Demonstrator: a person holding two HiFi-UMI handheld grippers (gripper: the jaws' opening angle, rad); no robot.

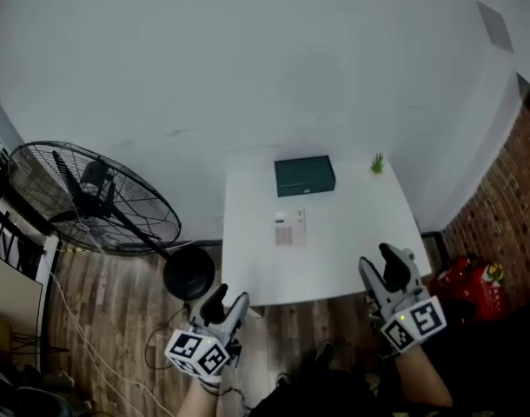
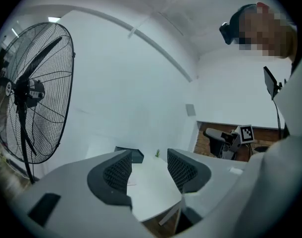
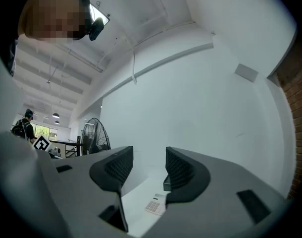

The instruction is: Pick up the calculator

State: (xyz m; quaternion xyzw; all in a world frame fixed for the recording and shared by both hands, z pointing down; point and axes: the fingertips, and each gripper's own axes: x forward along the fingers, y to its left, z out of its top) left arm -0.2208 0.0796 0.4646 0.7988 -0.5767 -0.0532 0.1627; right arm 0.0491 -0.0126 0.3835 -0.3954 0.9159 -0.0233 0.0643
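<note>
Mid-frame, calculator (image 1: 289, 228): thin, flat; we risk shoving it away.
Right gripper (image 1: 378, 261): wide open, empty.
Left gripper (image 1: 228, 295): open, empty.

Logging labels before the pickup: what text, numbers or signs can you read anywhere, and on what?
Nothing can be read.
Calculator: key and display print too small.
Dark green box: no label visible.
Left hand-held gripper, right hand-held gripper: square marker patterns only, no words.
</note>
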